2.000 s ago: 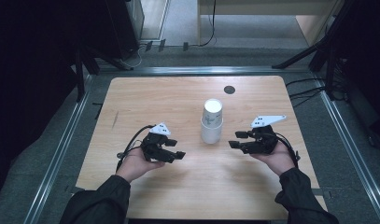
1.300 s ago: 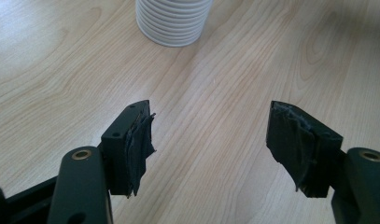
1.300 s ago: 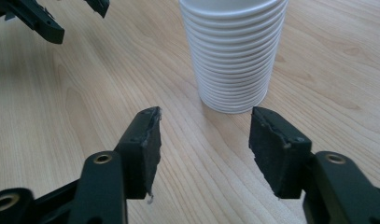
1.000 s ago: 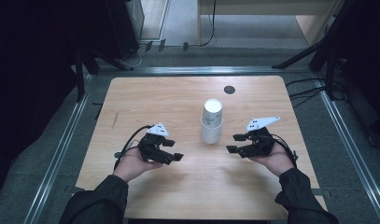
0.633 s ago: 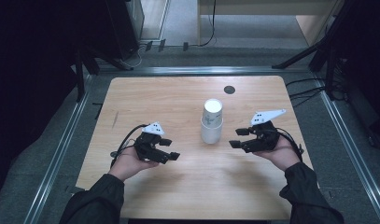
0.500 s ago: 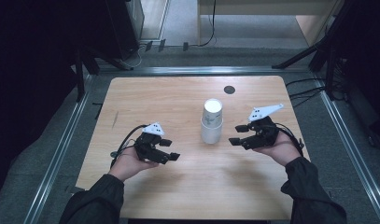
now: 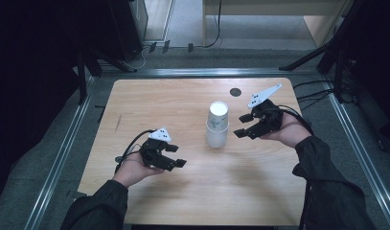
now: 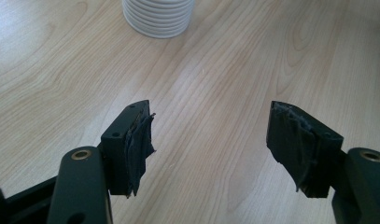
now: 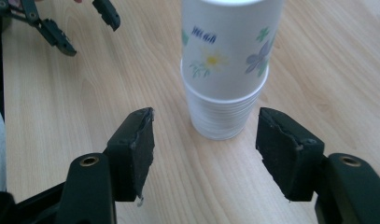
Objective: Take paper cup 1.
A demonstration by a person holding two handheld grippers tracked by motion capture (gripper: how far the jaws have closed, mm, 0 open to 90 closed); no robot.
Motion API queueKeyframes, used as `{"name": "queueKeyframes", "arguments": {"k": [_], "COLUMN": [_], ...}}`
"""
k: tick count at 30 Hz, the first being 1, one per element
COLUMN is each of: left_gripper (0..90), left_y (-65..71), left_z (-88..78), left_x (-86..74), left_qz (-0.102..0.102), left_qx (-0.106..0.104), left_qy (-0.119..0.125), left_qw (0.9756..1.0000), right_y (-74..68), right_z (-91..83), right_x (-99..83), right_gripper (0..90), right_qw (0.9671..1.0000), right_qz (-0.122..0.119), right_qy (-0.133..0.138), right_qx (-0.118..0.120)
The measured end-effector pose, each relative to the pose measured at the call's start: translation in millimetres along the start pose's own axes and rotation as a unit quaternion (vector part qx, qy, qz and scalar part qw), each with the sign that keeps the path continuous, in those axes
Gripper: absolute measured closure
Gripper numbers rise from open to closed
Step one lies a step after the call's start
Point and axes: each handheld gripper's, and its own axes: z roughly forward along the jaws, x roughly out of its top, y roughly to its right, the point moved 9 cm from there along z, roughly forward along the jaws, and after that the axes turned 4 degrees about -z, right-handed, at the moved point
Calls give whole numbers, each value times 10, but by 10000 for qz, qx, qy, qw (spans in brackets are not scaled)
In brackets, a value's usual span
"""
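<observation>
Cup stack (image 9: 223, 70) stands just beyond the right gripper (image 9: 204, 140), whose empty jaws have been opening.

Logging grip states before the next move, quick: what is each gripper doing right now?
Left gripper: open, jaws apart over bare table, holding nothing.
Right gripper: open, jaws have just been opening, nothing between them; stack of paper cups stands ahead, untouched.
</observation>
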Motion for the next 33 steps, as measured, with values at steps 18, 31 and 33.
{"name": "queueKeyframes", "arguments": {"k": [18,31,33], "left_gripper": [311,310,310], "left_y": [4,85,67], "left_z": [-12,-32,-23], "left_x": [2,31,14], "left_qz": [-53,-27,-23], "left_qx": [-48,-217,-172], "left_qy": [20,119,62], "left_qw": [10000,9997,9998], "right_y": [224,277,277], "right_z": [-76,154,164], "right_x": [372,529,538], "right_gripper": [348,275,274], "right_qw": [9979,9943,9941], "right_qz": [-397,-540,-549], "right_qy": [-492,-868,-875], "right_qx": [135,320,336]}}
